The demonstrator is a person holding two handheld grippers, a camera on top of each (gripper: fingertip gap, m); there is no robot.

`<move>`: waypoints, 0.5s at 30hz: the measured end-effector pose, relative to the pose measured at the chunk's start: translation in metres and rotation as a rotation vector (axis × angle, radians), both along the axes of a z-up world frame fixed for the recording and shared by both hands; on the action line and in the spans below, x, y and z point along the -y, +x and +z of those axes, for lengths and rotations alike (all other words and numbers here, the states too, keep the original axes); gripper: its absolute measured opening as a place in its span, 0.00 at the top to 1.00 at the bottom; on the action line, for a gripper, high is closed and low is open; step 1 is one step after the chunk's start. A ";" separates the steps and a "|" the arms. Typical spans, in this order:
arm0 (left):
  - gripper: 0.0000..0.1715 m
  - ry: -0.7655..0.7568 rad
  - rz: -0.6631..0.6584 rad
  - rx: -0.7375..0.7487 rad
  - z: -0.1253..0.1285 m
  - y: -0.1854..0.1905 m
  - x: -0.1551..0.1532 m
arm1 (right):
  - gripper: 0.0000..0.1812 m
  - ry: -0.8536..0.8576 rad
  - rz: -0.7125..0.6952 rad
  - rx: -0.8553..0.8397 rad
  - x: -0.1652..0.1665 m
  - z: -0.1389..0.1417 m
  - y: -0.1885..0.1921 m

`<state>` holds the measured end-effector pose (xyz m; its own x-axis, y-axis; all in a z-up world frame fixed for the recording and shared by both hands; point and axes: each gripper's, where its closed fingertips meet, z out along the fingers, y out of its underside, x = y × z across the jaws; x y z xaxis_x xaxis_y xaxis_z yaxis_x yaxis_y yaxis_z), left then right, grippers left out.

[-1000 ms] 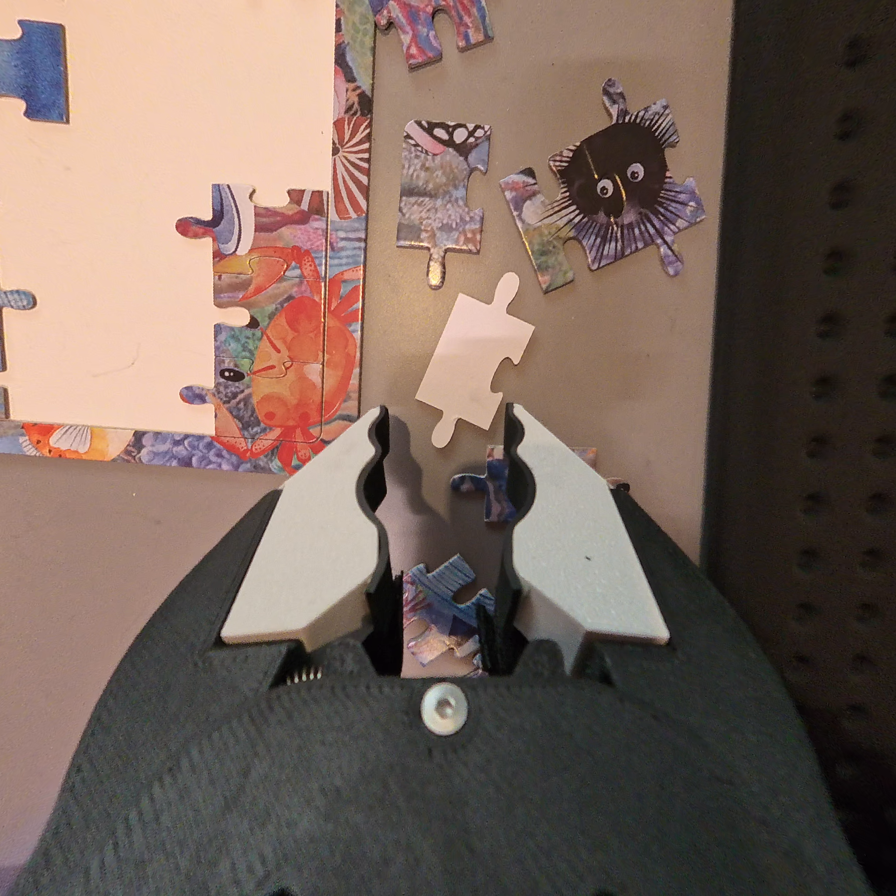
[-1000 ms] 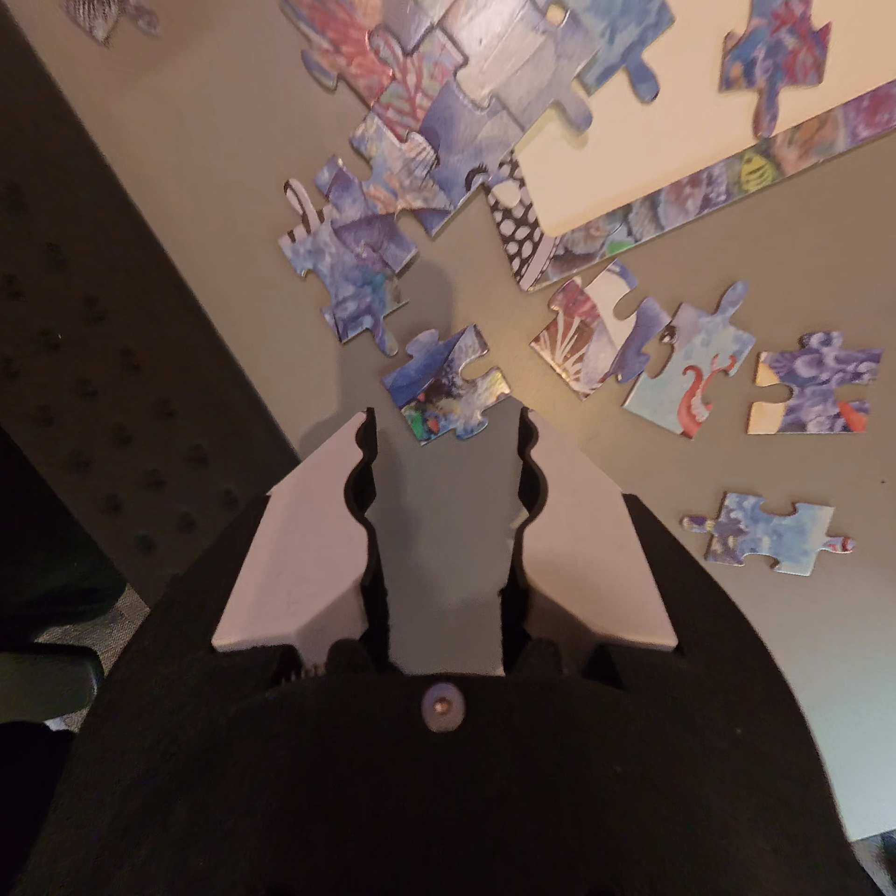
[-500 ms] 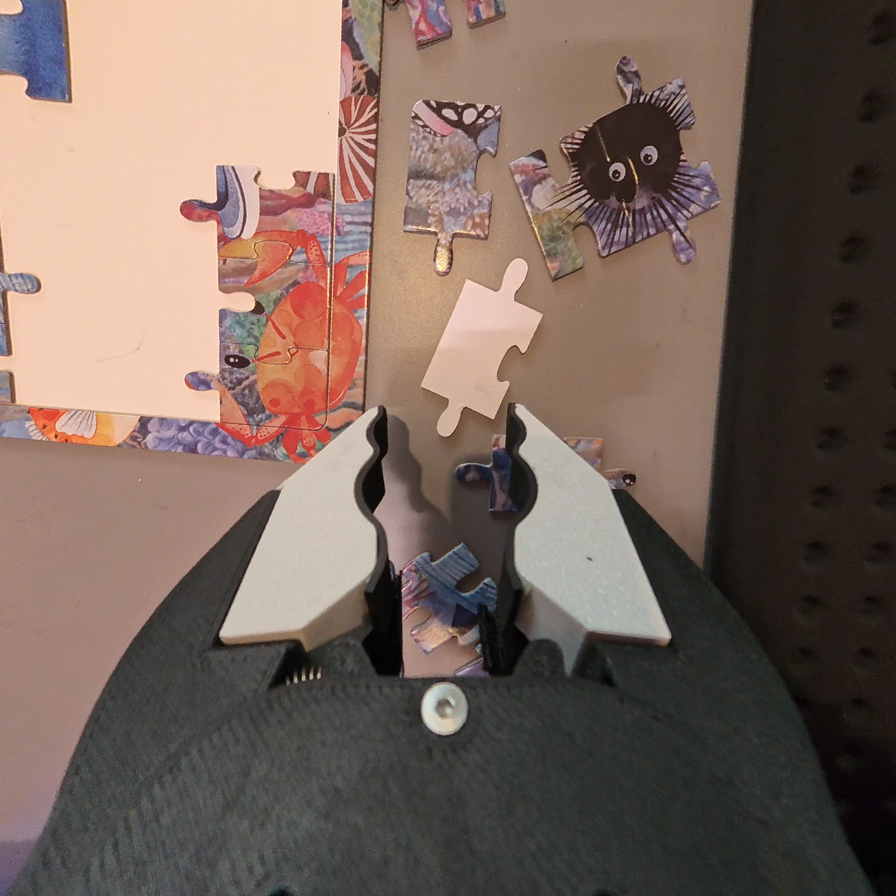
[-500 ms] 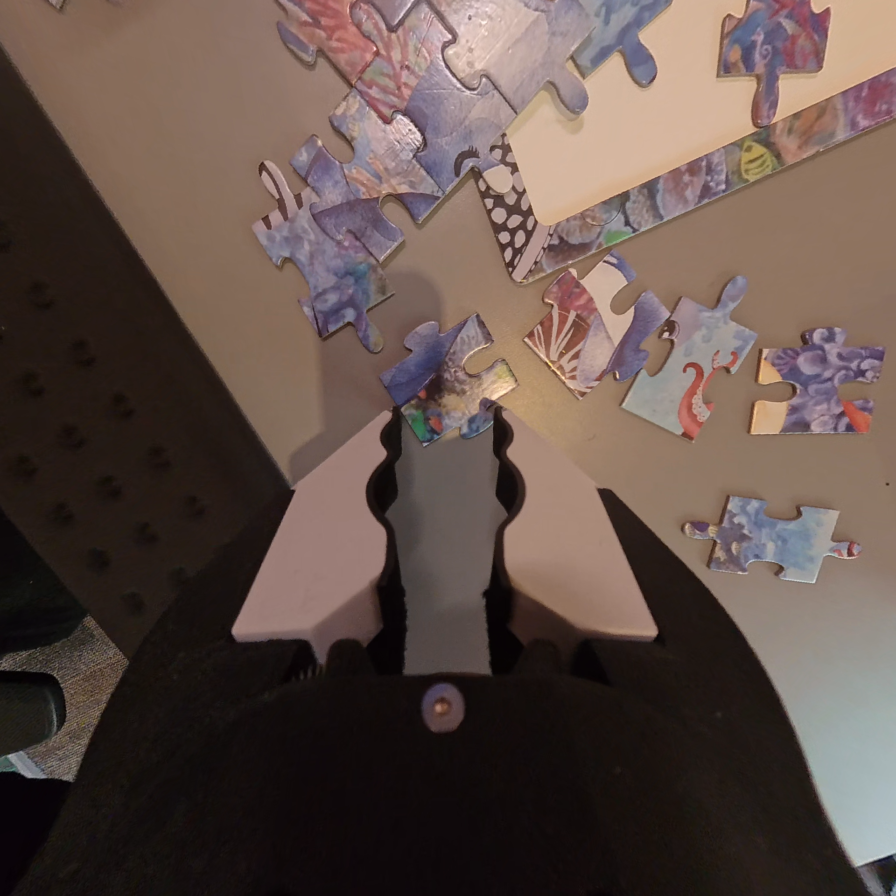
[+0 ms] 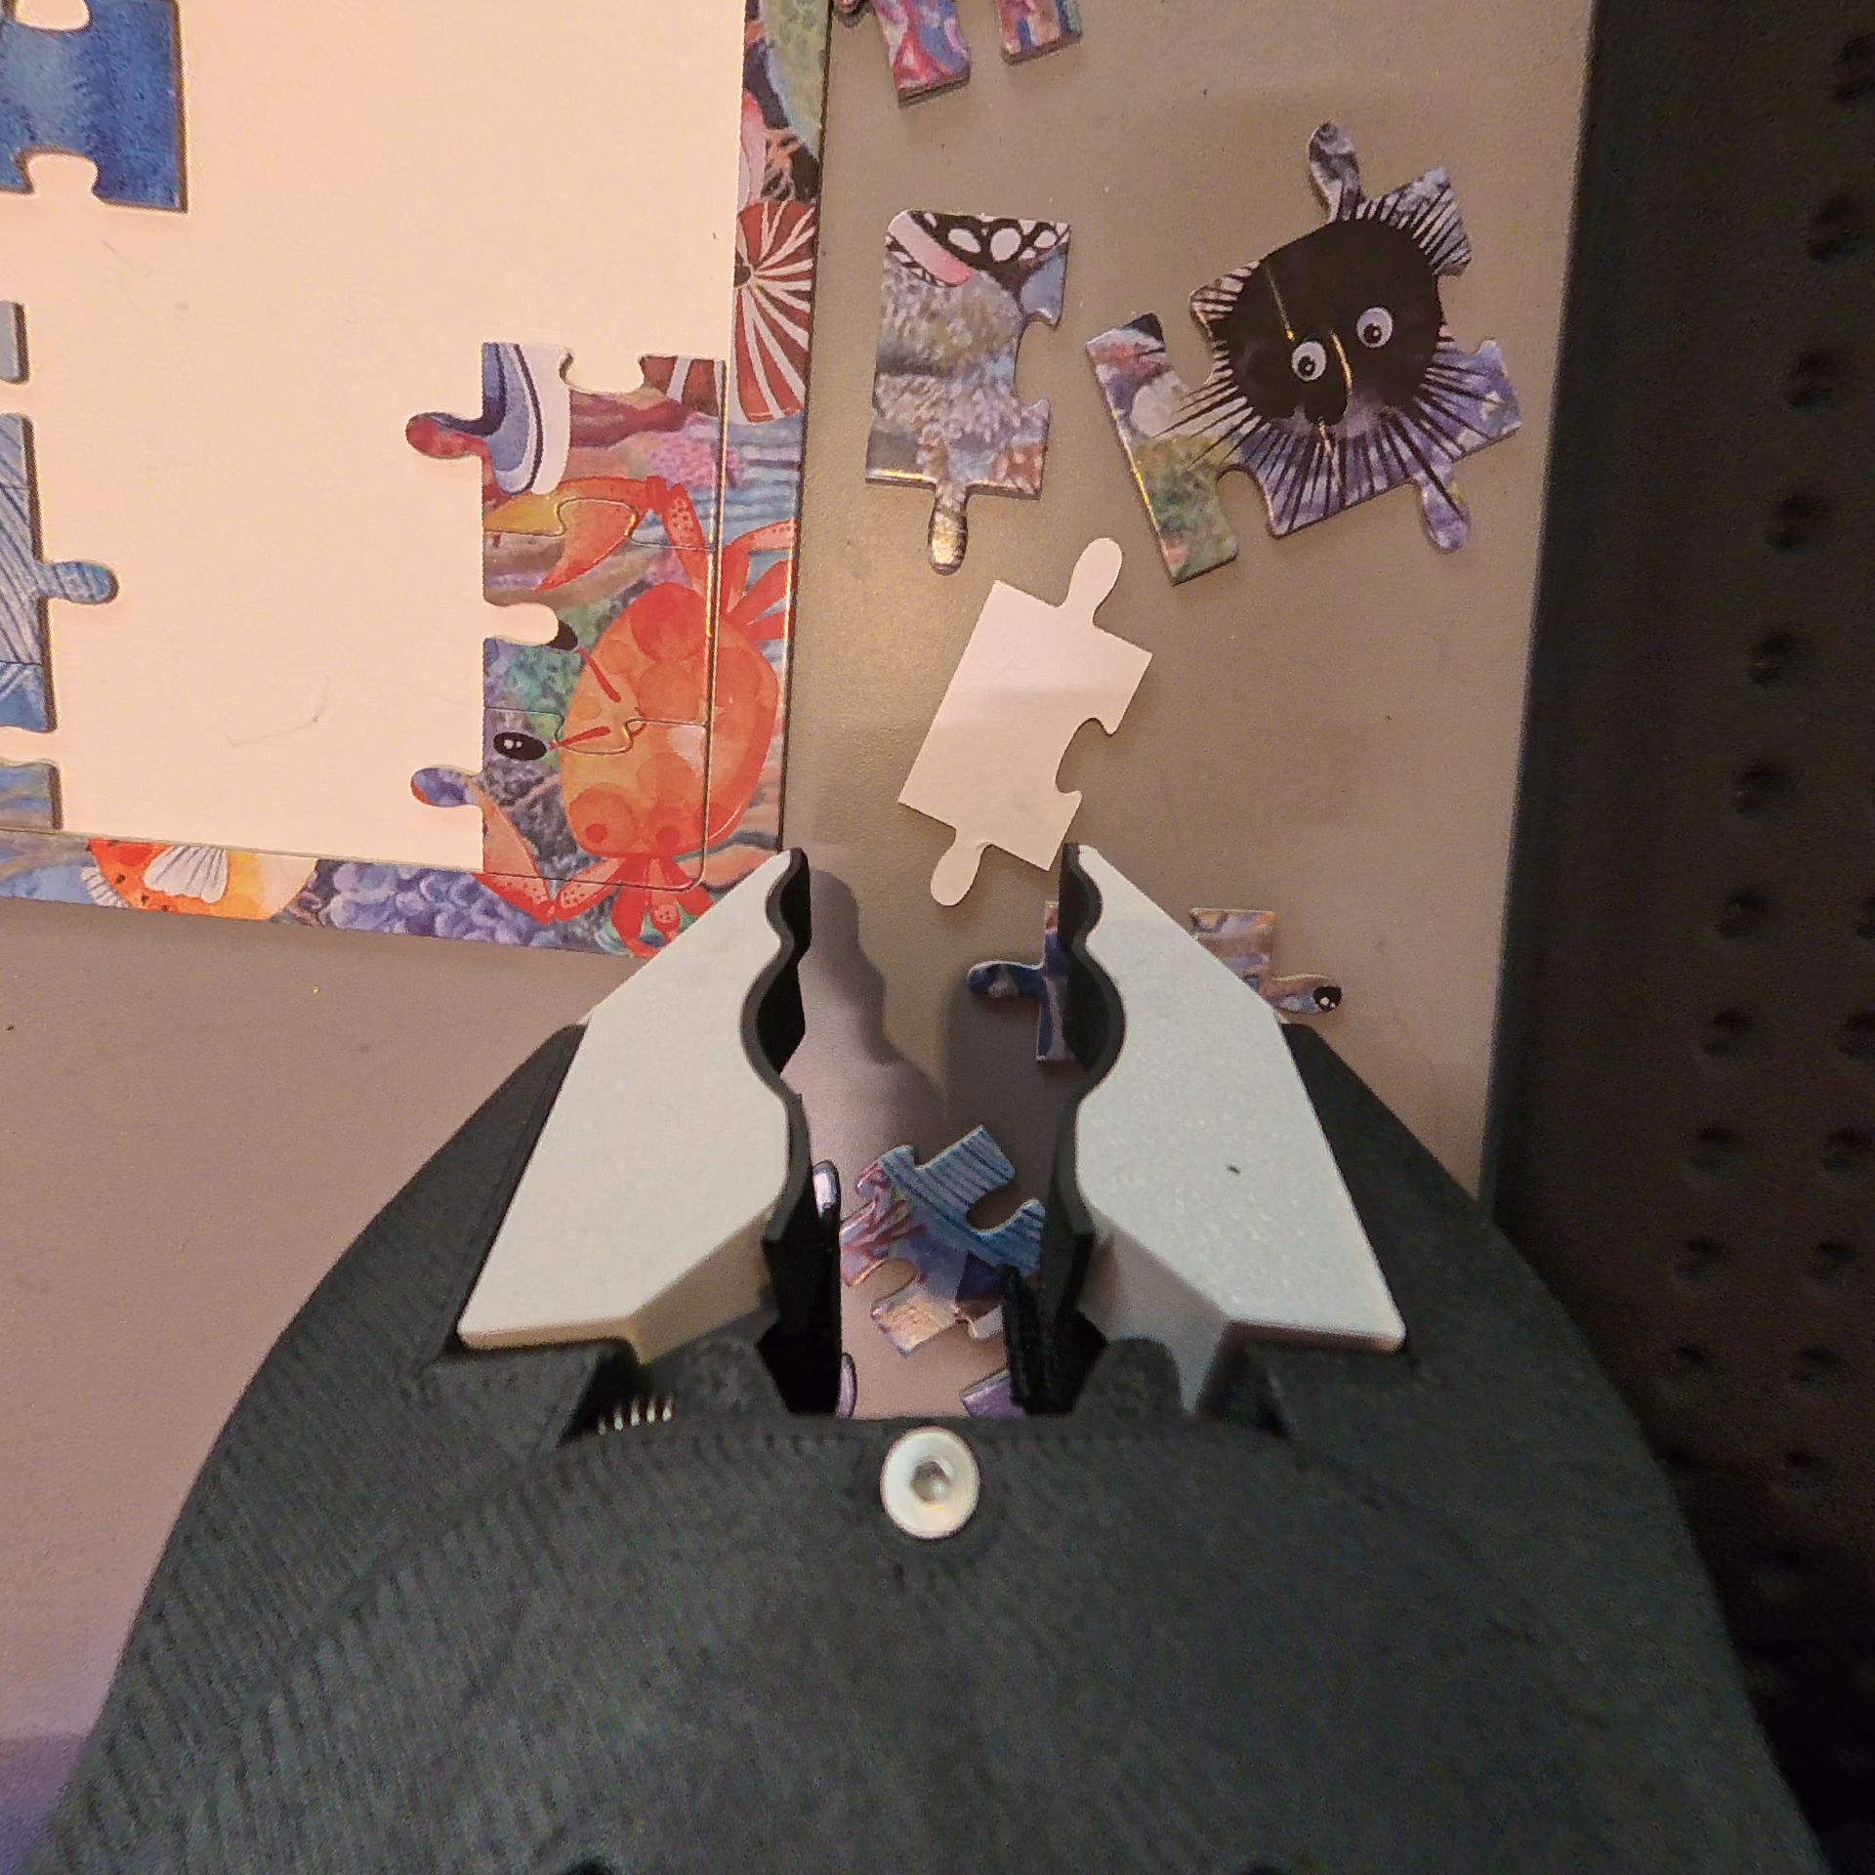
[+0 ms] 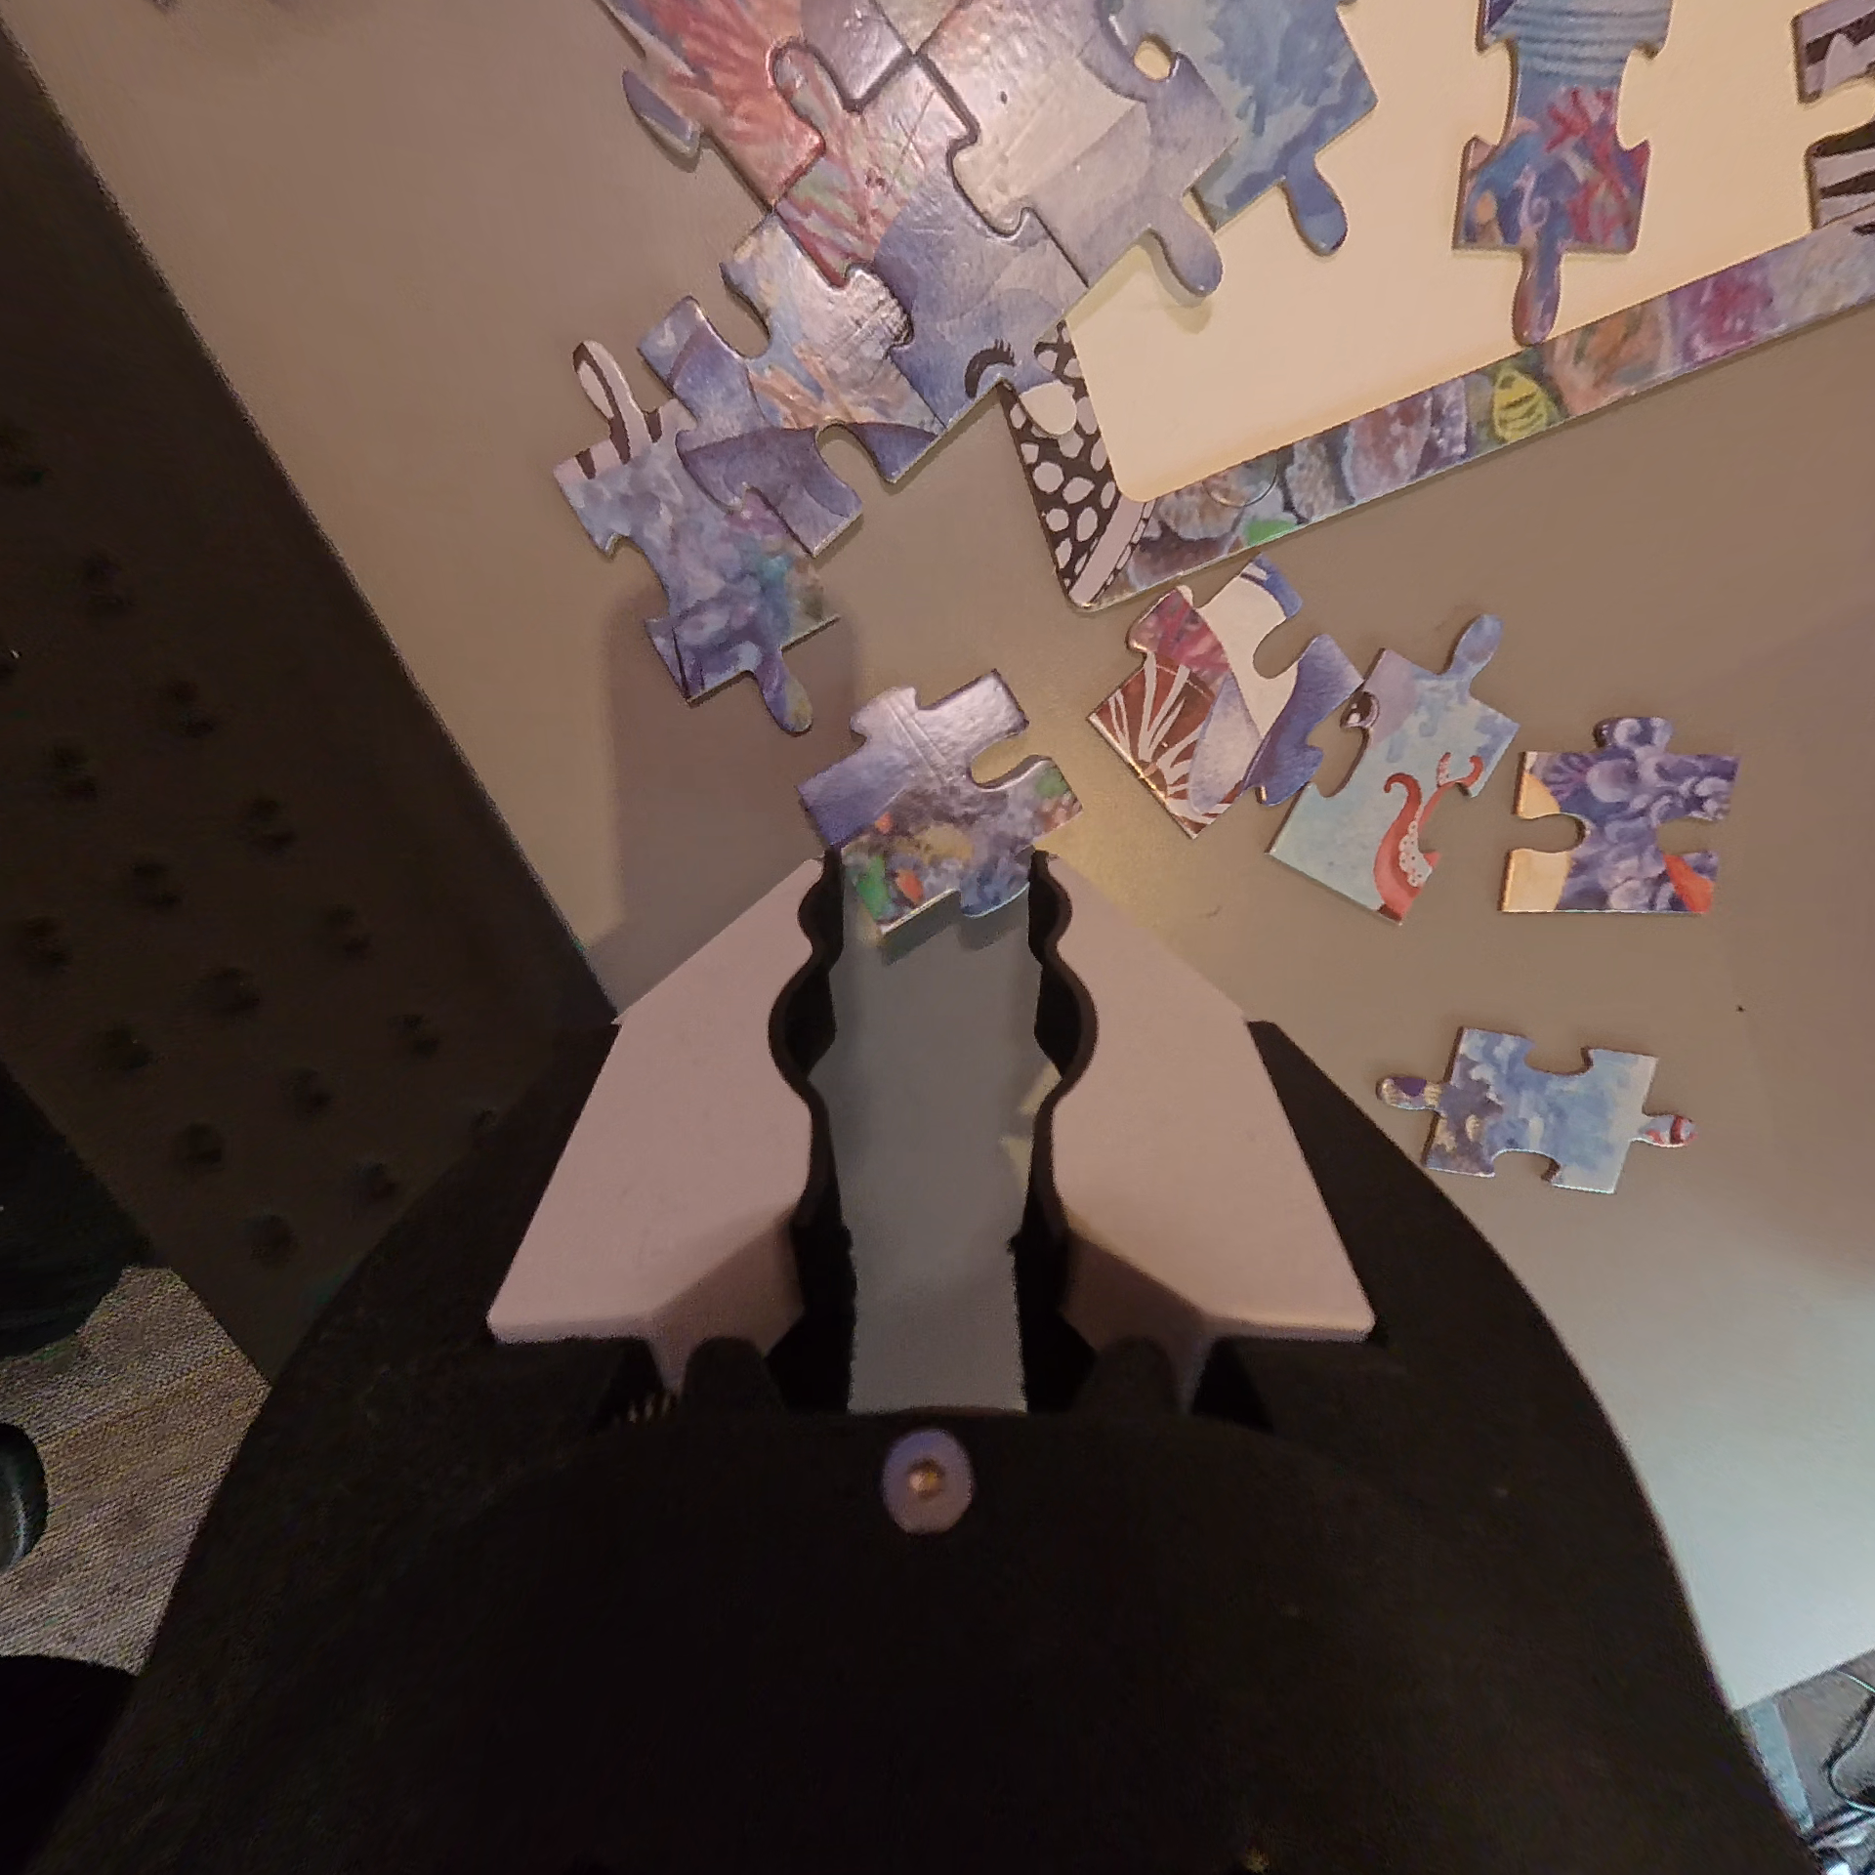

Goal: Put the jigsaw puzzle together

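In the right wrist view, my right gripper (image 6: 935, 875) is shut on a blue puzzle piece (image 6: 939, 802), pinching its near end between the fingertips just above the grey table. The puzzle tray (image 6: 1420, 426), with a cream base and a printed border, lies beyond it. A joined cluster of blue pieces (image 6: 964, 233) overlaps the tray's corner. In the left wrist view, my left gripper (image 5: 933, 871) is open and empty over the table. A blue striped piece (image 5: 944, 1243) lies on the table below the fingers. The tray (image 5: 304, 507) holds the fitted crab pieces (image 5: 649, 710).
Loose pieces lie right of the tray: a face-down white piece (image 5: 1025, 731), a black urchin pair (image 5: 1319, 386), a grey coral piece (image 5: 964, 375). The right view shows an octopus piece (image 6: 1390, 791), a purple piece (image 6: 1623, 822) and a pale blue piece (image 6: 1532, 1111). A dark perforated panel (image 5: 1725, 710) borders the table. One gripper's finger ends stand about 30 cm off the other's.
My right gripper moved forward to the blue piece and closed its jaws on it. The left gripper drifted back slightly and stayed open.
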<state>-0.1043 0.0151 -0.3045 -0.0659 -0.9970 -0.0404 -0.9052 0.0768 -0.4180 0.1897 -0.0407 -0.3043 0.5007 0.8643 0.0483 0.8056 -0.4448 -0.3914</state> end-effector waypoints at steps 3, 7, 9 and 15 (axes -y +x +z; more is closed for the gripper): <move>0.71 0.000 0.004 -0.002 0.000 -0.001 0.000 | 0.81 0.000 -0.001 0.014 0.001 0.002 0.001; 0.71 -0.004 0.000 -0.004 -0.001 -0.001 0.001 | 0.81 -0.067 -0.025 0.030 0.008 -0.003 0.010; 0.71 -0.004 0.000 -0.008 -0.001 -0.001 0.001 | 0.79 -0.075 -0.050 0.028 0.006 -0.004 0.014; 0.70 -0.001 0.007 -0.010 -0.001 -0.002 -0.001 | 0.73 -0.003 -0.102 -0.029 -0.022 0.004 0.009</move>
